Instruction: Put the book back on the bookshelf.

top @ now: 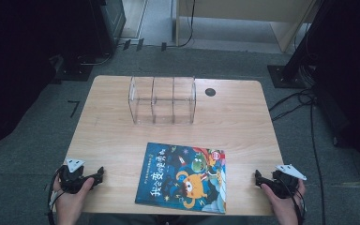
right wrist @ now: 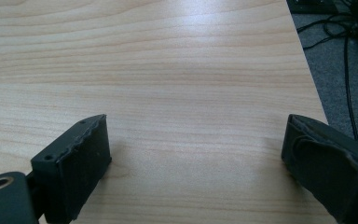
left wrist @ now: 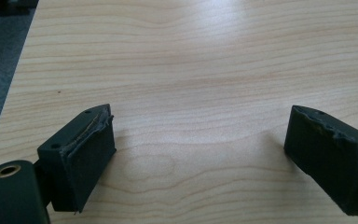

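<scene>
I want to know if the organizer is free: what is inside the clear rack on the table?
The clear rack stands at the far side of the table. All its compartments look empty; the wood shows through its walls. The picture book lies flat nearer the person, apart from it.

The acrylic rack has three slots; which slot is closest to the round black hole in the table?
The right-end slot of the clear rack. It sits beside the black hole; the middle and left slots lie farther away.

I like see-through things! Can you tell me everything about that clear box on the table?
The clear plastic rack stands upright at the far middle of the wooden table. Upright see-through walls split it into three open slots, all empty. Its top corners look rounded. Nothing touches it but the table; the picture book lies apart, nearer the person.
</scene>
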`<state>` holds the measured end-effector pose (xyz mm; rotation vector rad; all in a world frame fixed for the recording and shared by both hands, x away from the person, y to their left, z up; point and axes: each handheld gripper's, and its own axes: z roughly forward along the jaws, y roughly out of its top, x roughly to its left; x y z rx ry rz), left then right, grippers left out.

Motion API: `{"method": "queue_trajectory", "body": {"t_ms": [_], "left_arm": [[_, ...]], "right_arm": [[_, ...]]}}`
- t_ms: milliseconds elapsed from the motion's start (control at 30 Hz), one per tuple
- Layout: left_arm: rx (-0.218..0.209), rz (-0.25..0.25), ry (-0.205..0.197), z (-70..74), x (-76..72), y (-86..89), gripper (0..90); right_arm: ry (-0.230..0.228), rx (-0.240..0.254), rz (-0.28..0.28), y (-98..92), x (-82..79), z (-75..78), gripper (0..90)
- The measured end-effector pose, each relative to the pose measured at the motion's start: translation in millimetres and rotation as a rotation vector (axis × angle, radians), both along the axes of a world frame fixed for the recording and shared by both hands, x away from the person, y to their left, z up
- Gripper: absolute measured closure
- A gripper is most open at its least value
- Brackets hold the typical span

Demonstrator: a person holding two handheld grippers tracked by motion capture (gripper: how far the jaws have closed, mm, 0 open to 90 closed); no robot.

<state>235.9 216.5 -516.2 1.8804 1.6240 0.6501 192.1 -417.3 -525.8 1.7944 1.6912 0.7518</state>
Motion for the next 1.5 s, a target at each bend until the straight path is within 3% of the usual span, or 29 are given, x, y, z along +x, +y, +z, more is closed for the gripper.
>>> {"method": "queue_trajectory", "body": {"t_ms": [67,167,433,767,1067,1233,1500], "left_arm": [[-0.038,0.016,0.003,1.5,1.4,1.1,8.7],[-0.071,0.002,-0.002,3.7,2.6,-2.9,8.7],[-0.089,-0.061,-0.026,11.5,3.9,-27.2,8.7],[-0.125,-0.137,-0.009,10.1,3.7,-53.7,8.7],[-0.159,-0.213,0.003,10.5,0.2,-78.7,8.8],[-0.192,-0.263,0.032,8.9,-0.6,-91.1,8.9],[-0.211,-0.299,0.052,7.7,-3.1,-106.4,9.5]], "right_arm": [[-0.005,0.0,0.004,0.2,-0.7,0.2,10.1],[-0.016,0.002,-0.008,0.8,-4.2,2.6,15.1],[-0.054,0.048,0.025,16.0,-6.2,11.9,17.9],[-0.075,0.106,0.088,41.6,-3.6,18.2,23.2],[-0.074,0.176,0.166,67.4,-5.1,19.6,33.5],[-0.061,0.196,0.196,82.9,-4.2,18.4,39.5],[-0.041,0.234,0.232,96.5,-3.2,17.7,52.0]]}}
